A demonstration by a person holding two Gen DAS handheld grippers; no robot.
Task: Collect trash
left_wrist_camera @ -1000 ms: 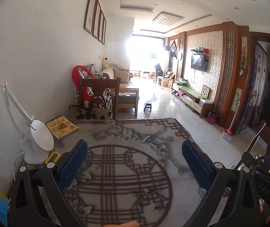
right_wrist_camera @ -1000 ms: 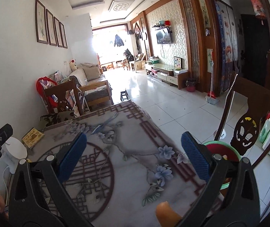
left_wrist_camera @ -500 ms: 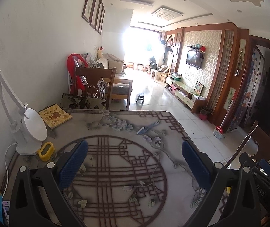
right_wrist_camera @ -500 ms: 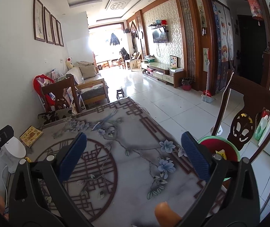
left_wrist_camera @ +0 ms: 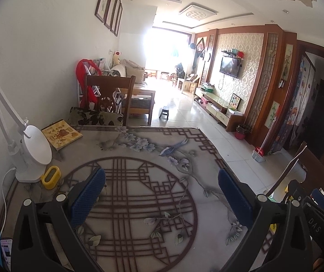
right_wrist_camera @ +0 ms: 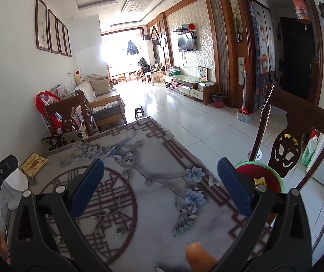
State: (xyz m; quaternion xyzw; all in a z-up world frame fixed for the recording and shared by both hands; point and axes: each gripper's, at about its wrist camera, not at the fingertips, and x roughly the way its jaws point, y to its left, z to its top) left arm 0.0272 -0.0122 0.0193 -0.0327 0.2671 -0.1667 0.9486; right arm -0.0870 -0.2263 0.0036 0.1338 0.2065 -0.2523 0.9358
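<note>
My left gripper (left_wrist_camera: 160,197) is open and empty above the patterned table (left_wrist_camera: 139,158). My right gripper (right_wrist_camera: 160,188) is open and empty above the table's (right_wrist_camera: 139,158) right part. A green-rimmed red bin (right_wrist_camera: 261,176) stands on the floor beside the table's right edge, with a yellow scrap (right_wrist_camera: 260,182) inside. I see no loose trash on the table in either view.
A white desk lamp (left_wrist_camera: 30,156), a yellow holder (left_wrist_camera: 51,176) and a yellow book (left_wrist_camera: 61,133) sit at the table's left, by the wall. Wooden chairs stand at the far end (left_wrist_camera: 109,97) and the right side (right_wrist_camera: 295,140). A phone (left_wrist_camera: 6,251) lies at the near left.
Both grippers have risen and pulled back a little, so more of the table and the bin's inside shows. Both stay open and empty.
</note>
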